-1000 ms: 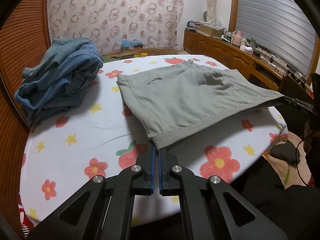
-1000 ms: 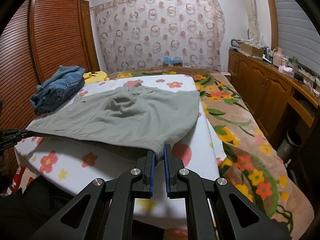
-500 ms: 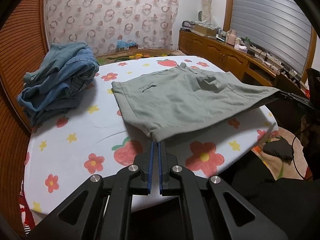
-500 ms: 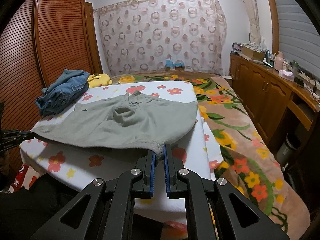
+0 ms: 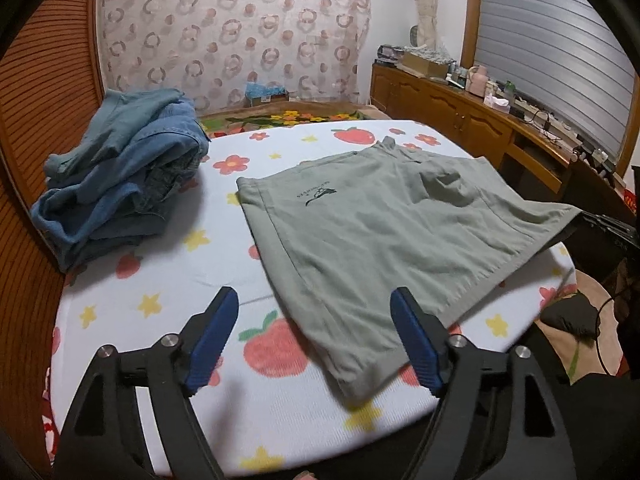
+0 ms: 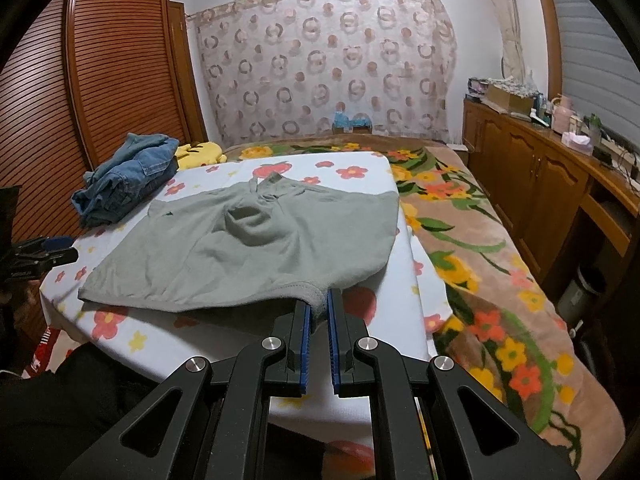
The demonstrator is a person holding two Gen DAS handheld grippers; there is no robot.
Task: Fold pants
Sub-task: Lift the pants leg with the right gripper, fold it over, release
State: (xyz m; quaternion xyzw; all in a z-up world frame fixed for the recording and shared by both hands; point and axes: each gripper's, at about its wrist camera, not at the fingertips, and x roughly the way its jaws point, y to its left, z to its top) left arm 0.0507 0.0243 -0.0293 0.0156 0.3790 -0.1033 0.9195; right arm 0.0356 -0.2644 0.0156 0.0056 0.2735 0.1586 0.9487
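- Spread wide and holding nothing: left gripper (image 5: 312, 336), the near corner of the grey-green shorts (image 5: 384, 236) lying just ahead between its pads.
- Clamped on the waistband corner: right gripper (image 6: 317, 320), shorts stretching ahead and leftward.
- Dark logo print (image 5: 318, 197) on the cloth, lettering too small to read.
- Ahead-left of the left gripper: bare floral sheet (image 5: 168, 280), then denim pile (image 5: 120, 176).

The pants (image 5: 384, 232) are spread on the table (image 5: 168, 280), their near corners at its near edge. A pile of jeans (image 5: 120, 176) is set at the far left of the table, apart from the pants. A blanket-covered bed (image 6: 480, 248) is seen right of the table, and cabinets (image 6: 532, 176) further right.
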